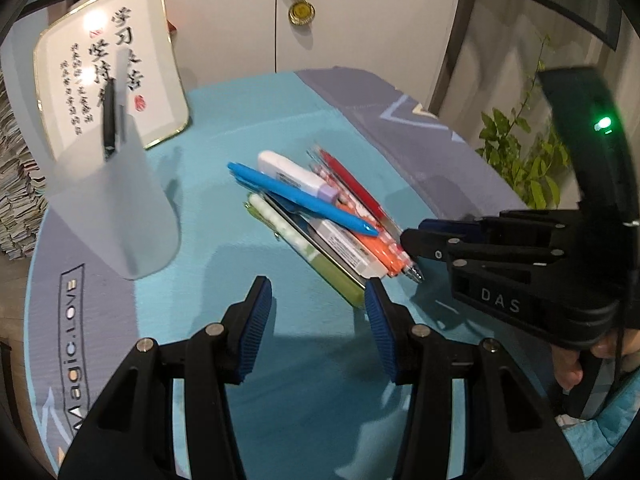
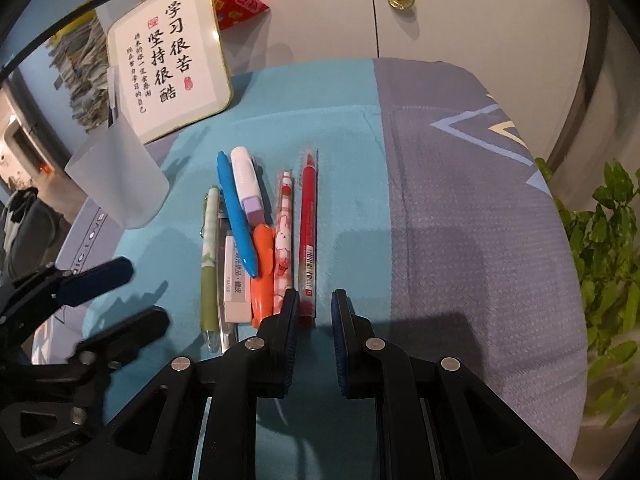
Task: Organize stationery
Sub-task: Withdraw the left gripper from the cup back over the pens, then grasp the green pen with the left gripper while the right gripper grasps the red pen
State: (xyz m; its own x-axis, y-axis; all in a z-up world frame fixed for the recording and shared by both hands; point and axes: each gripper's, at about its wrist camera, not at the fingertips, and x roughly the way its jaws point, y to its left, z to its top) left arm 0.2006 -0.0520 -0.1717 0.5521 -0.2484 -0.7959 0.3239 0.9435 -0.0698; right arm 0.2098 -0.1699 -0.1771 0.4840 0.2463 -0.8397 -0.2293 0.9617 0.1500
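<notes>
Here, your right gripper is the nearer one: the red pen lies at centre frame in the right wrist view, long axis running straight up-frame, near end between the jaws, which stand narrow, gripping nothing. Your left gripper, lower centre, stands half open and empty beside the pile.

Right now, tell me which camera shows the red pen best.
The right wrist view. There the red pen lies nearly whole at the right edge of the pile, its barcode label readable, its near end between the right gripper fingers. In the left wrist view the red pen is foreshortened, blurred and partly hidden behind other pens.
</notes>
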